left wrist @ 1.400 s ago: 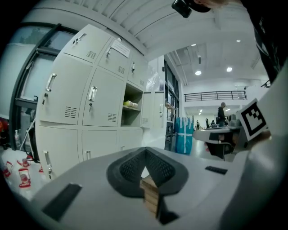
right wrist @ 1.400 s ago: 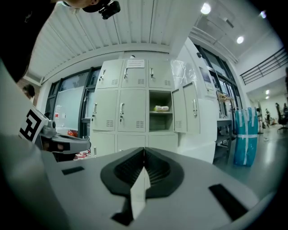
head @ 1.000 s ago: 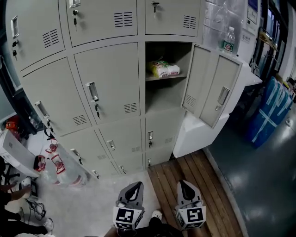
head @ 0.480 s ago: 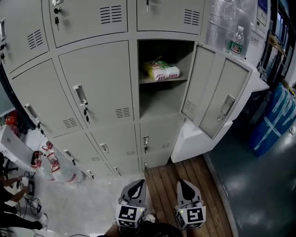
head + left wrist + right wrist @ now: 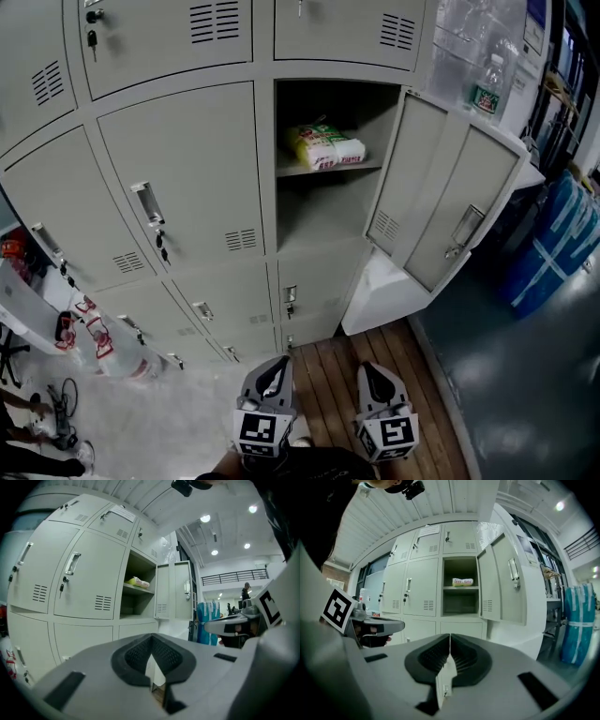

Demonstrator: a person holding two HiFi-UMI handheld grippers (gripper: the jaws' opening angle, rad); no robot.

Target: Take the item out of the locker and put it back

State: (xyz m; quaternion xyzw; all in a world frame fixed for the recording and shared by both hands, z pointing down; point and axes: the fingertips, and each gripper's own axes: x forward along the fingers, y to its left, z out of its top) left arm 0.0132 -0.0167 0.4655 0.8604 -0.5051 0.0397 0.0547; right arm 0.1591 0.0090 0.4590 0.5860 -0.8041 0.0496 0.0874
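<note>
A yellow-and-white packet lies on the shelf of the open locker, whose door swings out to the right. The packet also shows far ahead in the left gripper view and the right gripper view. My left gripper and right gripper are side by side low in the head view, well short of the lockers. The left gripper is shut with nothing in it. The right gripper is shut and empty too.
A white cabinet stands behind the open door, with a water bottle on top. A blue wrapped bundle stands at the right. A plastic bag with red print lies on the floor at the left. Wooden boards run underfoot.
The lockers have drawn nearer and slid left in the head view as I move toward them. Both grippers stay shut and side by side.
</note>
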